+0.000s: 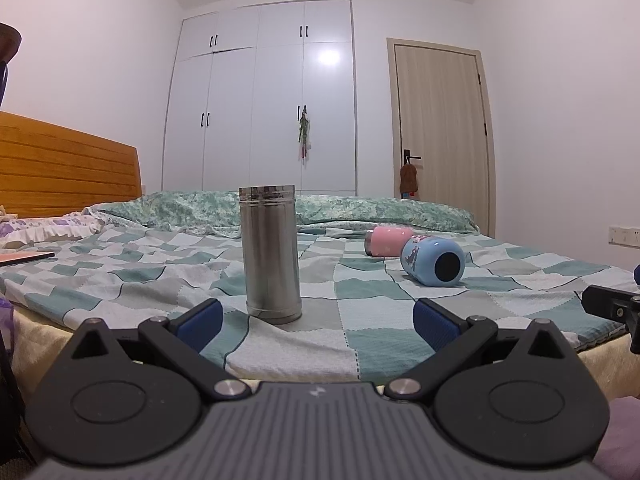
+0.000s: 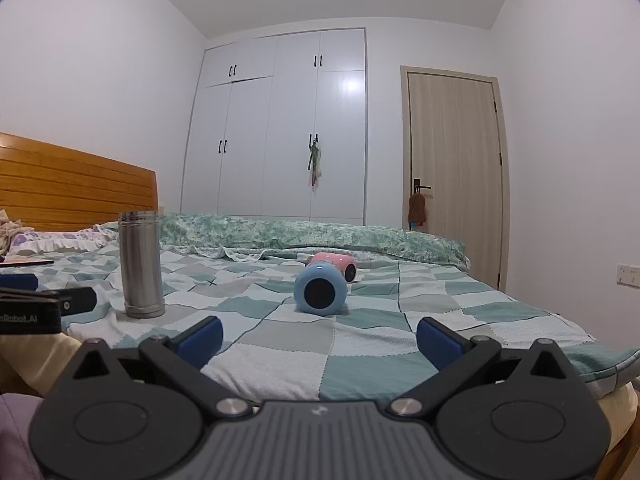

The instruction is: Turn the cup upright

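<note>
Three cups sit on the bed point(image 1: 360, 344), whose checked teal and white cover gives a soft, uneven footing. The steel cup point(image 1: 271, 254) stands on end near the bed's near edge, toward the headboard side; whether its open end is up or down cannot be told. The blue cup point(image 2: 320, 290) lies on its side toward the middle of the bed, one round dark end facing the right wrist camera, with a cartoon print on its wall too small to read. The pink cup point(image 2: 335, 265) lies on its side just behind it, toward the far edge by the rolled green quilt point(image 2: 320, 236). The left gripper point(image 1: 316, 322) hangs off the near edge facing the steel cup, jaws spread wide and holding nothing. The right gripper point(image 2: 320, 340) is lined up with the blue cup, jaws equally wide and empty, likely so they can straddle its body. The blue cup looks like the next to be stood up, and it may roll on the cloth when touched. On the left gripper's side, seen from the right wrist, part of a mirrored label reads "nRobot.AI".
</note>
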Motion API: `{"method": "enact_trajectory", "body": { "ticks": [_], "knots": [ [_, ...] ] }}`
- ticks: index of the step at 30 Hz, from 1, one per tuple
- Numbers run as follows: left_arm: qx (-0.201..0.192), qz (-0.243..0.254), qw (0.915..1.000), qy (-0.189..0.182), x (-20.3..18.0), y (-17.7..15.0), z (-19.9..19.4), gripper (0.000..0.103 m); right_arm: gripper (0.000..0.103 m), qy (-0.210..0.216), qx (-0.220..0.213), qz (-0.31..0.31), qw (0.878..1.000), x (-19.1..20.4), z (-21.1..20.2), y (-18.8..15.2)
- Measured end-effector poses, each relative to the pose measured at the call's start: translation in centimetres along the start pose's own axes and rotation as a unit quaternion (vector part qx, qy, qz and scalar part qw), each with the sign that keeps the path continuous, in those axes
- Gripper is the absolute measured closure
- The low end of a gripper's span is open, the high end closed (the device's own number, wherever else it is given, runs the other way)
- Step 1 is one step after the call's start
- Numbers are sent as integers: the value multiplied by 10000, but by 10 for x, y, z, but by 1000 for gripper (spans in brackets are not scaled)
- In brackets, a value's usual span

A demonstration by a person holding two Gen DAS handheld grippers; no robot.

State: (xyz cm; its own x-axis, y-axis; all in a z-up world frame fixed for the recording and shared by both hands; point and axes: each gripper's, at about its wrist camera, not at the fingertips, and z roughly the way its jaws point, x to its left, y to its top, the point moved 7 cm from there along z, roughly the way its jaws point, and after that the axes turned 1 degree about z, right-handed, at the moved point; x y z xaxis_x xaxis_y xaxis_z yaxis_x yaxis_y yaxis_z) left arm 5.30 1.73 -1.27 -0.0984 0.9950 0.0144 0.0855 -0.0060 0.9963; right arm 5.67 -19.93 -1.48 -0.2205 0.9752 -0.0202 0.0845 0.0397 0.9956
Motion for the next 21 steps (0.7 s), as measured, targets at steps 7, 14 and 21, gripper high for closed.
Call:
{"method": "enact_trajectory", "body": {
  "ticks": [7,14,21],
  "knots": [
    [-4,3,10000,-2,0,0,0,0,0,1,-1,-3,10000,0,-1,0],
    [-14,17,10000,2,-1,0,-1,0,0,5,6,-6,10000,-1,-1,0],
    [-20,28,10000,1,-2,1,-2,0,0,5,6,-13,10000,0,-1,0]
  ]
}}
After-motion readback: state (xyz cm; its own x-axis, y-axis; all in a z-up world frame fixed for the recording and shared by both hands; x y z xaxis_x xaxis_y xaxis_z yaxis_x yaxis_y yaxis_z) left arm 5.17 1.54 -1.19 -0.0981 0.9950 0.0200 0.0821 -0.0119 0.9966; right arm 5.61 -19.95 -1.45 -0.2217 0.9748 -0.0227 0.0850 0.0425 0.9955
